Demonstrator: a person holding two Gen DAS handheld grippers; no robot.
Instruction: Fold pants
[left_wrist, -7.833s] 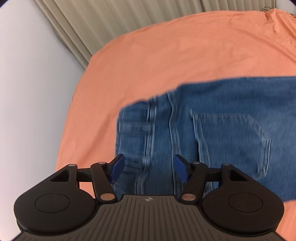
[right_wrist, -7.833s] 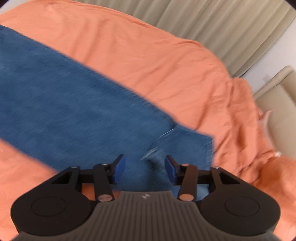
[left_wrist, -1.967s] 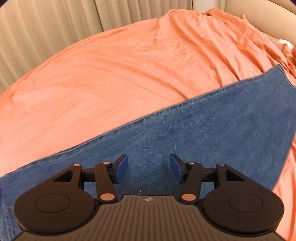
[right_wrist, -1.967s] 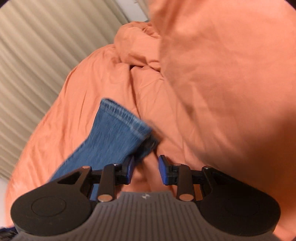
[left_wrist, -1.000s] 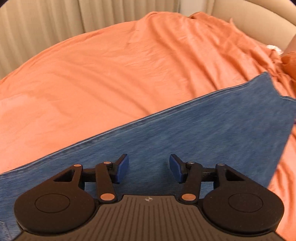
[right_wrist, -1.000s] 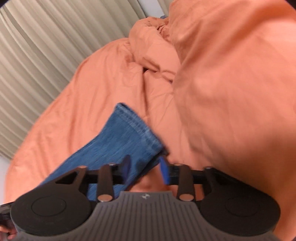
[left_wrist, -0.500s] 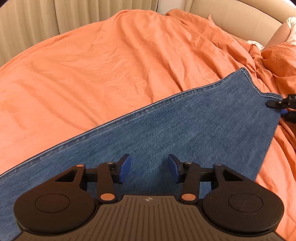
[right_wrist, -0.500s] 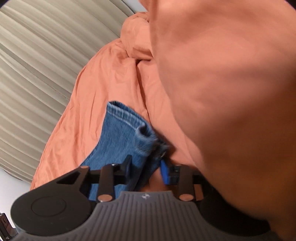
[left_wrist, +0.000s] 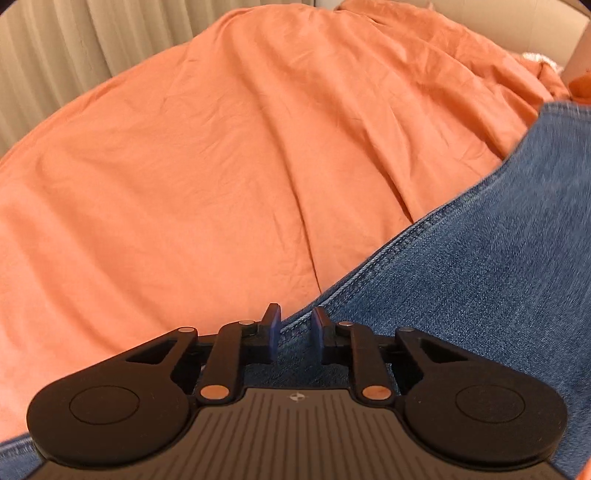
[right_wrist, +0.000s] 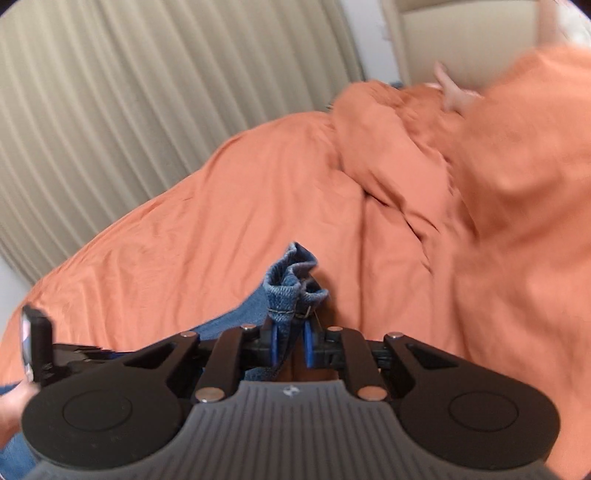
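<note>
Blue denim jeans (left_wrist: 480, 266) lie on an orange bed sheet (left_wrist: 221, 166). In the left wrist view my left gripper (left_wrist: 294, 328) has its blue pads narrowed around the stitched side edge of the jeans leg, gripping it. In the right wrist view my right gripper (right_wrist: 290, 339) is shut on the bunched hem end of the jeans (right_wrist: 293, 284), lifted off the sheet. The left gripper's body shows at the far left of that view (right_wrist: 37, 343).
A rumpled orange duvet (right_wrist: 480, 192) is heaped on the right side of the bed. Beige curtains (right_wrist: 147, 92) hang behind the bed. A beige headboard (left_wrist: 517, 29) is at the far right. A person's bare skin shows near the duvet (right_wrist: 448, 88).
My left gripper moved to the jeans' side seam and closed on it. My right gripper lifted the hem it holds and swung up, so curtains fill its view.
</note>
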